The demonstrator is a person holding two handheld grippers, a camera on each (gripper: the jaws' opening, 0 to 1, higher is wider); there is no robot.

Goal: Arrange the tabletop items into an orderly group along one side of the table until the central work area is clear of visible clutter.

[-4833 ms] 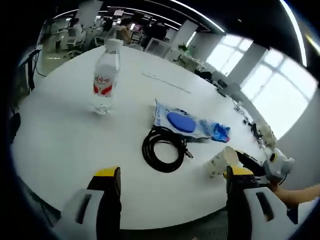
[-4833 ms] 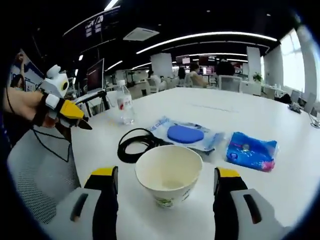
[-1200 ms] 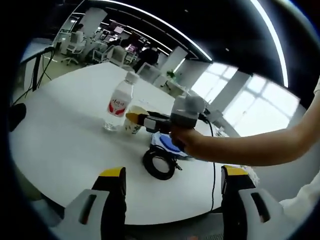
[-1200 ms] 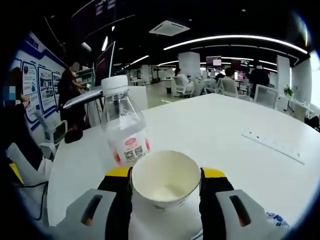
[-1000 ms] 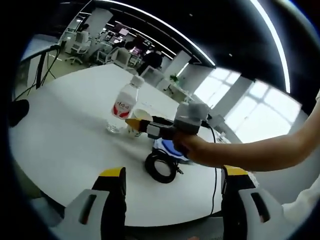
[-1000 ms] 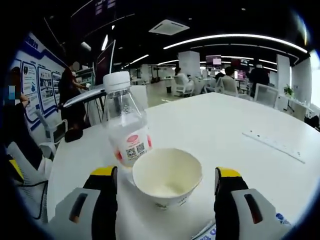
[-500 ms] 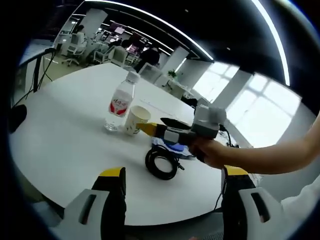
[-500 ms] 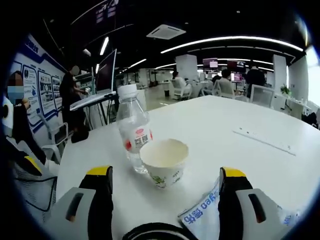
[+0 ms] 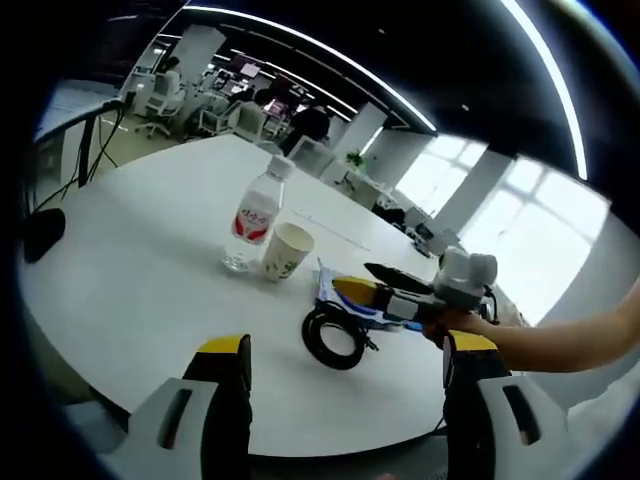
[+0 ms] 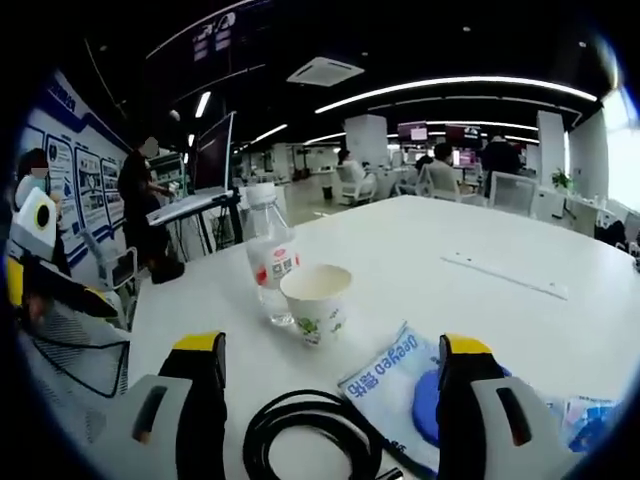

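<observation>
Two upright items, bottle (image 9: 257, 215) and paper cup (image 9: 285, 251), are standing touching on the bench (image 9: 130, 280); left tool (image 9: 345, 352) is spread, holding nothing. Right tool (image 10: 330, 382) is gaping empty over the coiled cable (image 10: 312, 432).

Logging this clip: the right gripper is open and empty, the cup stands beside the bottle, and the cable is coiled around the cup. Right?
Not quite. The cable is not around the cup; it lies coiled apart from it, nearer the right gripper, as the right gripper view shows. The rest holds: that gripper is open and empty, and the cup stands beside the bottle.
</observation>
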